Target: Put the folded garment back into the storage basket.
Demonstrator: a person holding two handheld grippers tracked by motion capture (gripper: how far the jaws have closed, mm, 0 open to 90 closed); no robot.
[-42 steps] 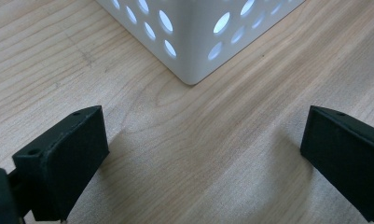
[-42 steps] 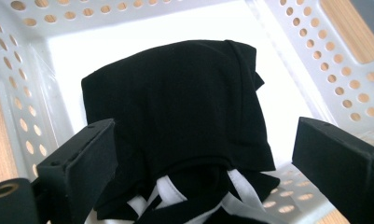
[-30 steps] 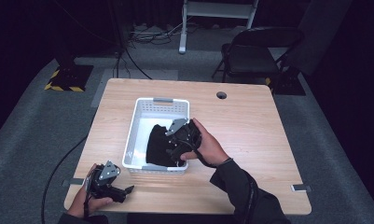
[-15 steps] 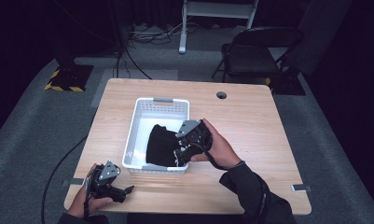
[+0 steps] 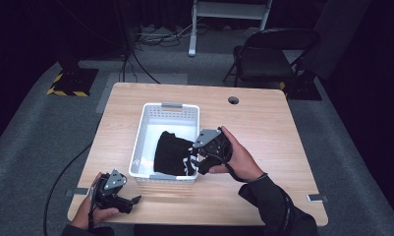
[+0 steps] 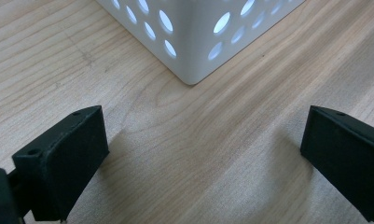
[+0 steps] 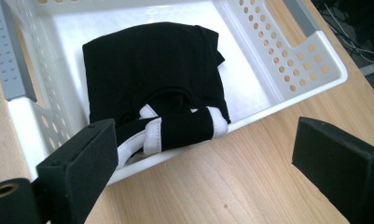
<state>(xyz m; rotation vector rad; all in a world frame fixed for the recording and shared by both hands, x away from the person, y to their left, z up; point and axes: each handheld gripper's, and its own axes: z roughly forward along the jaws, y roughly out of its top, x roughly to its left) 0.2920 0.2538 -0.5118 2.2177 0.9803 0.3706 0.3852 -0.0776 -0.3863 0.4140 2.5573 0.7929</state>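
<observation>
A white perforated basket [image 5: 140, 132] stands in the middle of the wooden table. A folded black garment [image 5: 171, 151] lies inside it. A black part with white trim [image 7: 180, 128] hangs over the basket wall nearest my right gripper. My right gripper [image 5: 197, 160] hovers just right of that wall, open, with nothing between its jaws [image 7: 203, 163]. At the table's front left corner my left gripper [image 5: 130, 201] rests low, also open. It faces a lower corner of the basket [image 6: 194, 42] with only bare wood between its jaws [image 6: 203, 154].
The basket has grey handles [image 5: 171, 105] at its ends. A cable hole [image 5: 233, 100] sits near the table's far edge. Behind the table are a folding chair [image 5: 263, 59] and floor cables [image 5: 155, 34]. Bare wood [image 5: 278, 132] lies right of the basket.
My right gripper has drawn back to the right and slightly up, from over the basket to beside its right wall. The garment stays in the basket. The left gripper has kept still.
</observation>
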